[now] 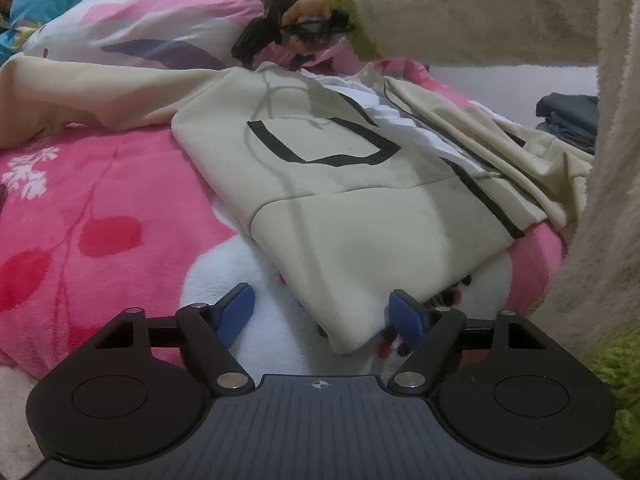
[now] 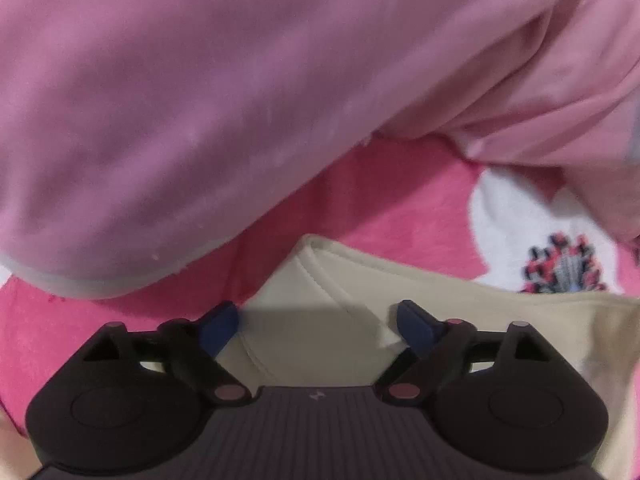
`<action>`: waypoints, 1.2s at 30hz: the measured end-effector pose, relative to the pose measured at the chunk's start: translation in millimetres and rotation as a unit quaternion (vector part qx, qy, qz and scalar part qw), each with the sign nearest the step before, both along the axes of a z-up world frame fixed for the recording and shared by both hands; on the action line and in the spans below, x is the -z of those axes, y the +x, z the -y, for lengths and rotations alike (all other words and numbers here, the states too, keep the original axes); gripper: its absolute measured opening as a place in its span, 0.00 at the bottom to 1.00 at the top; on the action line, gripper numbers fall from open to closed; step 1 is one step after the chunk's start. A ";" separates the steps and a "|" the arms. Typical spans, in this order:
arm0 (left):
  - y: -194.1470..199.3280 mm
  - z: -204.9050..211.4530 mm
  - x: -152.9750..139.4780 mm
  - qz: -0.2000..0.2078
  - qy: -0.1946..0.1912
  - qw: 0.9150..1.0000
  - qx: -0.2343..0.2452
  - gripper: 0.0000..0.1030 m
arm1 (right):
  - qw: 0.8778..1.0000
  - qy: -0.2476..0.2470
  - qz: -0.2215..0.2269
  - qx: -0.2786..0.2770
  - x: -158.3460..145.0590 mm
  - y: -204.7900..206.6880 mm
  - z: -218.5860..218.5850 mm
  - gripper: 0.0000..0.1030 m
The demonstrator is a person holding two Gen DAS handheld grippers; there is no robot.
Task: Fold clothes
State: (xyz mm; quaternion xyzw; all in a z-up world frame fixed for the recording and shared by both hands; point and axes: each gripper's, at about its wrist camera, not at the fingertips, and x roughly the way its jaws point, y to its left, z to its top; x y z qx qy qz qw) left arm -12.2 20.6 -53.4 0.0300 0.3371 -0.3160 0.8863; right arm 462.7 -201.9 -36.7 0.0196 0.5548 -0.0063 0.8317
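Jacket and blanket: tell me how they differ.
The jacket is plain cream with black line markings and a zipper; the blanket is bright pink with white and red flower shapes. The jacket looks smooth, the blanket fluffy. The jacket lies on top, partly folded; the blanket is spread underneath. Both are soft fabric.

hoodie (image 1: pixel 352 200) on blanket (image 1: pixel 100 208) | folded pile (image 1: pixel 568 116) far right | pillow (image 1: pixel 132 28) behind
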 end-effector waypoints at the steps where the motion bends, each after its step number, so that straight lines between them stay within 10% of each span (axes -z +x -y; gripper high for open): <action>1: -0.3 0.1 -0.1 0.000 0.000 1.000 0.001 0.73 | 1.000 0.019 0.011 0.000 1.1 -3.0 1.6 0.55; 3: -1.6 0.5 0.3 0.003 0.003 1.000 0.002 0.73 | 0.998 0.055 0.032 -0.001 -2.1 -10.1 1.8 0.17; 4: -1.6 0.5 0.5 0.003 0.003 1.000 0.003 0.73 | 0.997 0.064 0.041 -0.001 -4.6 -13.4 0.6 0.14; 10: -1.8 -0.7 2.4 0.005 0.006 1.000 0.007 0.73 | 0.989 0.020 0.146 -0.026 -29.7 -25.5 -7.1 0.10; 19: -0.6 -0.2 2.3 0.000 0.016 1.000 0.011 0.73 | 0.983 -0.010 0.180 -0.019 -14.3 -20.6 21.1 0.08; 21: -0.8 -1.1 2.0 -0.001 0.016 1.000 0.011 0.73 | 0.984 -0.015 0.179 -0.011 -14.7 -20.9 31.2 0.15; 24: -3.3 -0.1 2.4 0.003 0.017 1.000 0.010 0.73 | 0.984 -0.024 0.177 0.001 -15.3 -21.4 46.4 0.57; 28: -4.8 1.9 2.8 0.010 0.024 1.000 0.011 0.73 | 0.983 0.004 0.185 0.011 -42.3 -52.9 81.5 0.73; 36: -3.6 5.0 2.0 0.011 0.032 0.999 0.008 0.75 | 0.972 0.178 0.151 0.040 -62.9 -141.0 144.4 0.61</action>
